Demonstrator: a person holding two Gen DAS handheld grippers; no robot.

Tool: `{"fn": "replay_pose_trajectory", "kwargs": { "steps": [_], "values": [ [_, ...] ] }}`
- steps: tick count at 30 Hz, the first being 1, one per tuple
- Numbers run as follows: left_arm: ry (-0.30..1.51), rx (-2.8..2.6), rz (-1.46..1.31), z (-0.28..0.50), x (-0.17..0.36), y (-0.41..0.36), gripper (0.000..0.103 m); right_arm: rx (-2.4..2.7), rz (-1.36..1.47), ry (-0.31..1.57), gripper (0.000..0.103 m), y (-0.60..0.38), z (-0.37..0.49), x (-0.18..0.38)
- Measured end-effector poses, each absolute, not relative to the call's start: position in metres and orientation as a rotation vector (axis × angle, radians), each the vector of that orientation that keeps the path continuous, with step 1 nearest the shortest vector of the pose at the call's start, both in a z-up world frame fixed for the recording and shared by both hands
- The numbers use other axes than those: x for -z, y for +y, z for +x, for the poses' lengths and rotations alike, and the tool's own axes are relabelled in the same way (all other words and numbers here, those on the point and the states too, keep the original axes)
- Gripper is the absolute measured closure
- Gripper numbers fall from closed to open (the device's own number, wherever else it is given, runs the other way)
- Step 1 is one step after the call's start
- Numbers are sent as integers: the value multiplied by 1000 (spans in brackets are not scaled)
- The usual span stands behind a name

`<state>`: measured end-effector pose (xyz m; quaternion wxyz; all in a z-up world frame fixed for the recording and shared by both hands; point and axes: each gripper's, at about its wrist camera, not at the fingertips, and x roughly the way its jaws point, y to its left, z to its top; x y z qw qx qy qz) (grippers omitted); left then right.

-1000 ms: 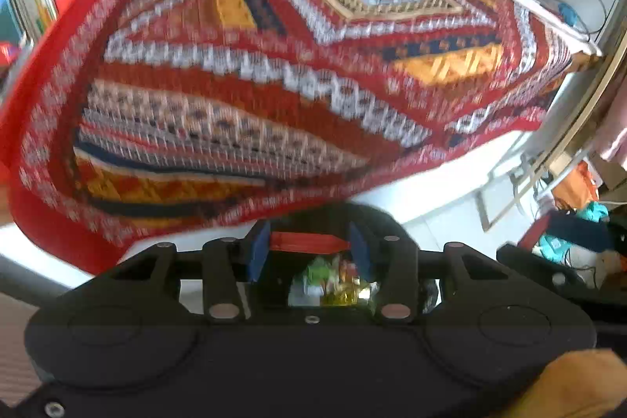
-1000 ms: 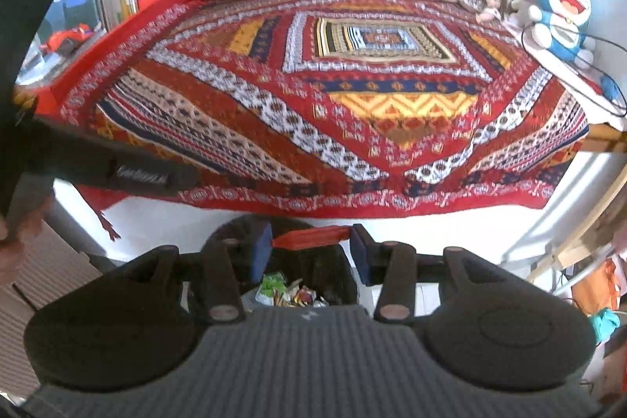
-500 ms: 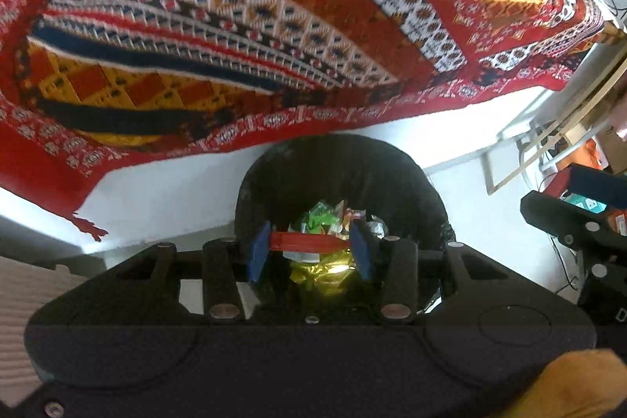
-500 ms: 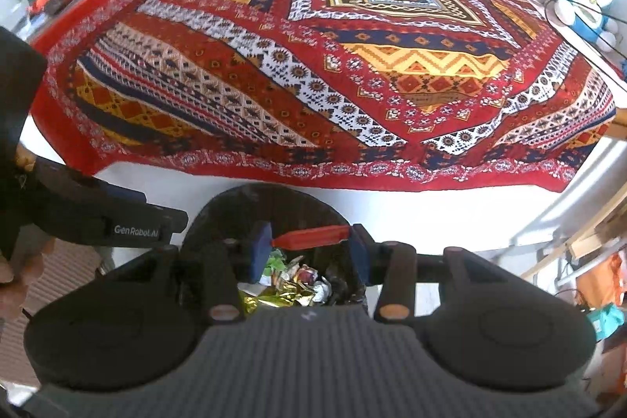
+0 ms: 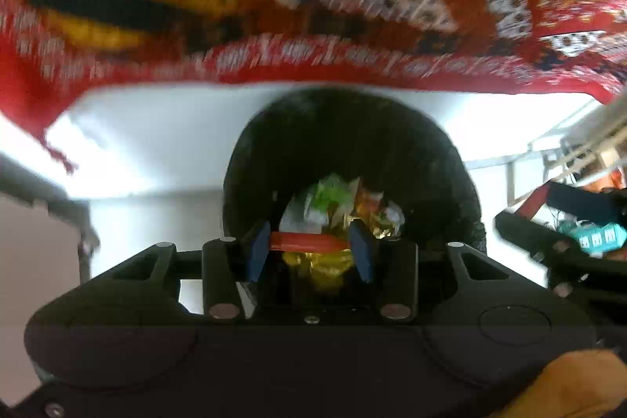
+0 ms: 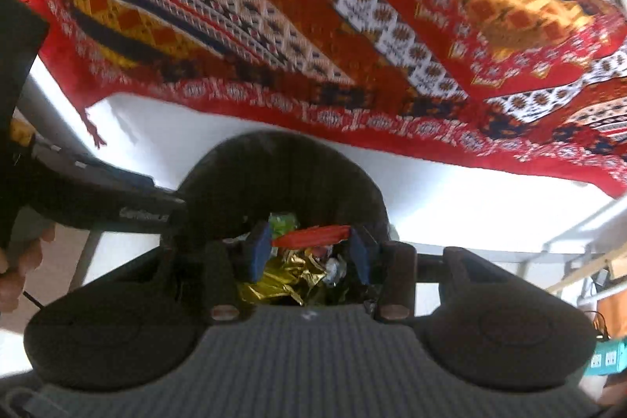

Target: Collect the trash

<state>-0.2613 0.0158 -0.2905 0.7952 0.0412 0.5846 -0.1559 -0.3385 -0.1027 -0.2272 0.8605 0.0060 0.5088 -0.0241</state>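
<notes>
**Two red strips held over the black bin**

Over the open mouth of a black trash bin (image 5: 352, 151), both grippers point steeply downward. Between the blue pads of the left gripper (image 5: 311, 251) stretches a flat red strip (image 5: 305, 243), a narrow, glossy piece with a tapered right end, spanning pad to pad and pinched at both ends. The right gripper (image 6: 309, 248) carries a similar red wrapper (image 6: 313, 236), slightly ridged and orange-red; its pointed left tip meets the left pad and its blunt right end meets the right pad, so the fingers are closed on it at a middling width.

Below both pieces, inside the bin, lies a heap of collected trash (image 6: 290, 277): crumpled gold foil, a bright green wrapper and some silvery scraps. From the left wrist view the same heap (image 5: 337, 206) shows green and pale paper on top with gold foil underneath.

Behind the bin rises a white bed side (image 5: 156, 143), and over it hangs a red patterned blanket (image 6: 313, 26) with yellow, white and dark blue bands, blurred in both views. At the left edge of the right wrist view, the left gripper's black body crosses toward the bin, with a hand (image 6: 19, 261) partly visible beside it.
</notes>
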Motion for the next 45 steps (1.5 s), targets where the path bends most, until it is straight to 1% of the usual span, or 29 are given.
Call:
{"fn": "replay_pose_trajectory", "kwargs": {
  "steps": [1, 5, 6, 8, 10, 13, 15, 18, 28, 45],
  "values": [
    [1269, 317, 71, -262, 293, 16, 61, 41, 23, 1067, 49, -107, -337, 227],
    [1277, 280, 81, -264, 297, 13, 60, -17, 1, 1082, 47, -111, -332, 235],
    [1279, 276, 80, -265, 298, 12, 59, -30, -14, 1082, 42, -110, -331, 237],
    [1293, 264, 68, -265, 301, 12, 57, -56, -33, 1078, 40, -109, -331, 237],
    [1302, 252, 57, -264, 302, 12, 53, -71, -56, 1073, 31, -107, -333, 237],
    [1292, 243, 65, -262, 299, 12, 43, -88, -75, 1068, 25, -107, -333, 235],
    [1281, 237, 82, -260, 295, 11, 32, -93, -73, 1067, 22, -108, -333, 233],
    [1270, 233, 107, -257, 290, 8, 27, -94, -73, 1068, 20, -108, -333, 233],
    [1280, 233, 93, -253, 282, 6, 24, -94, -66, 1076, 15, -108, -333, 225],
    [1268, 235, 141, -251, 276, 1, 24, -85, -55, 1074, 15, -106, -333, 220]
  ]
}}
